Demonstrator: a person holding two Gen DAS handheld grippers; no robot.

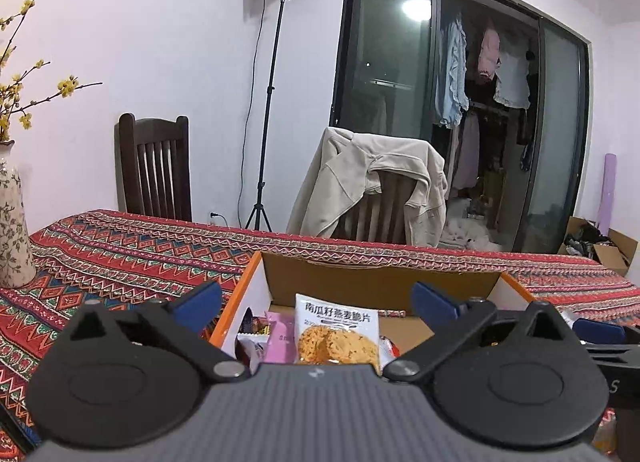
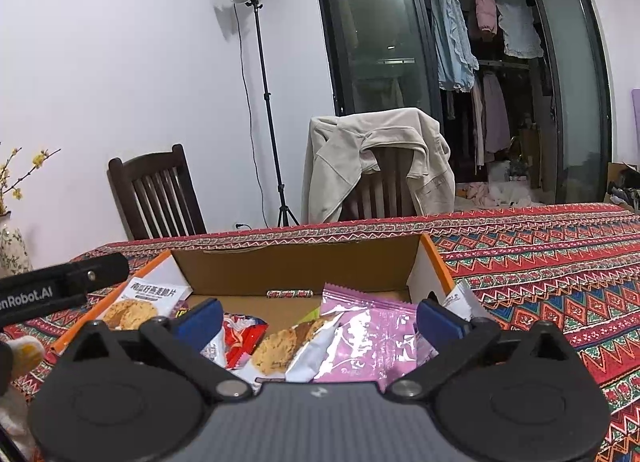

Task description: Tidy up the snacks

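The left gripper [image 1: 316,304] and the right gripper [image 2: 320,318] both hung over the near edge of an open cardboard box with orange-trimmed white walls [image 2: 430,262], each with its blue-padded jaws spread wide and gripping nothing. Inside the box lay the snacks: a white oat-cookie packet with black print [image 1: 338,328] propped against the left wall, a crinkled pink foil wrapper [image 2: 368,330], a red-and-white wrapper [image 2: 242,338] and a second cookie packet [image 2: 280,350] (all loosely heaped). The box sat on a red patterned woven tablecloth [image 2: 540,262].
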